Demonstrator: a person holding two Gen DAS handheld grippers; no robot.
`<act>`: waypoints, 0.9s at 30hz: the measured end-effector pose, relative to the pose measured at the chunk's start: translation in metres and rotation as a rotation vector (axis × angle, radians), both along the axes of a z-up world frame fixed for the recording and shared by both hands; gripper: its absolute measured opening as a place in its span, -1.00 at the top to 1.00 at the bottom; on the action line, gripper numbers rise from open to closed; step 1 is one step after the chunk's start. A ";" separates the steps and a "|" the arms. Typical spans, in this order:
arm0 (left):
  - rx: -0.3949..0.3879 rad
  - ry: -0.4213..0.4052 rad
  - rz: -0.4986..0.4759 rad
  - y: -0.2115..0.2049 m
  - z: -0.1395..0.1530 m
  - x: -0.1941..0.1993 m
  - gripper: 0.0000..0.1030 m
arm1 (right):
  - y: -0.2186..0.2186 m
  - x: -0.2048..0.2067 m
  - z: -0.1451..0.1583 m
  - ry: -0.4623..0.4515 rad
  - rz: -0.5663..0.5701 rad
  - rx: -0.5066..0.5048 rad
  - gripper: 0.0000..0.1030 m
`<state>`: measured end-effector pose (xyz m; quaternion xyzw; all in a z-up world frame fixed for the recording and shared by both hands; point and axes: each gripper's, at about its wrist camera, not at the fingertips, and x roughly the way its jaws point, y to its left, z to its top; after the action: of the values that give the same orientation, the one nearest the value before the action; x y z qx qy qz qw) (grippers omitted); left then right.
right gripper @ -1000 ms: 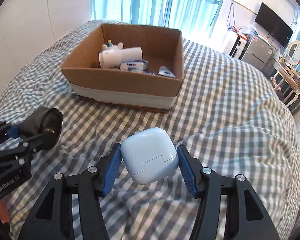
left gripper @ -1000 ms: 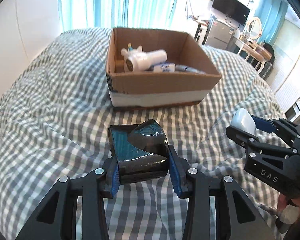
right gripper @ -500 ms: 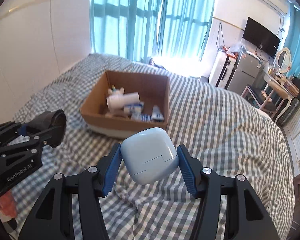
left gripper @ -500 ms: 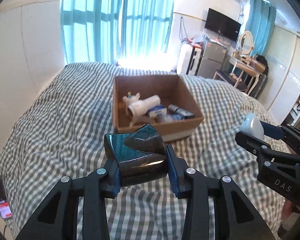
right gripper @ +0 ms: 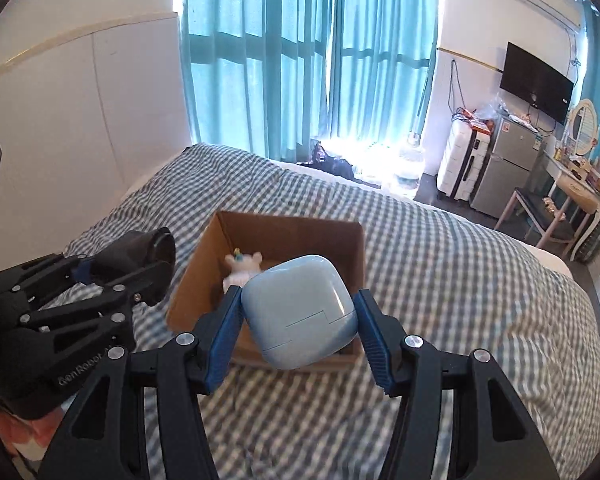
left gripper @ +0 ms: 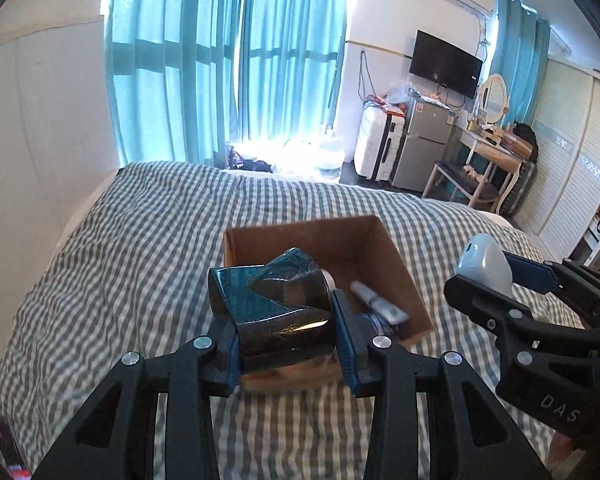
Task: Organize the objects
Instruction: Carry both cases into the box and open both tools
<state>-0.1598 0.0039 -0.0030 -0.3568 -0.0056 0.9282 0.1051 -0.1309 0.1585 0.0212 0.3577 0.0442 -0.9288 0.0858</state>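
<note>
My left gripper is shut on a glossy black and teal case, held in the air in front of an open cardboard box on the checked bed. My right gripper is shut on a pale blue earbud case, held above the box's near edge. Each gripper shows in the other view: the right one with the blue case, the left one with the dark case. In the box lie a white toy and a tube; the rest is hidden.
The grey checked bedspread covers the whole bed. A white wall runs along the left. Teal curtains, a suitcase and small fridge, and a dressing table stand beyond the foot of the bed.
Both grippers have risen well above the bed with their cases and tilted up, so the box looks smaller and lower and more of the room shows.
</note>
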 end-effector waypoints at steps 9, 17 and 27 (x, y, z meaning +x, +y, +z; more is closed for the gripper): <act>-0.030 -0.013 -0.069 0.024 -0.037 -0.072 0.25 | 0.025 -0.095 -0.032 -0.048 -0.081 -0.084 -0.08; -0.037 -0.030 -0.145 0.047 -0.073 -0.104 0.25 | 0.035 -0.149 -0.078 -0.116 -0.104 -0.085 -0.08; -0.031 -0.057 -0.172 0.046 -0.094 -0.111 -0.02 | 0.034 -0.162 -0.096 -0.118 -0.103 -0.124 -0.27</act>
<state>-0.2708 0.0495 -0.0969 -0.3839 0.0367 0.9052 0.1787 -0.2929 0.1925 -0.0748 0.4077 -0.0371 -0.9102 0.0622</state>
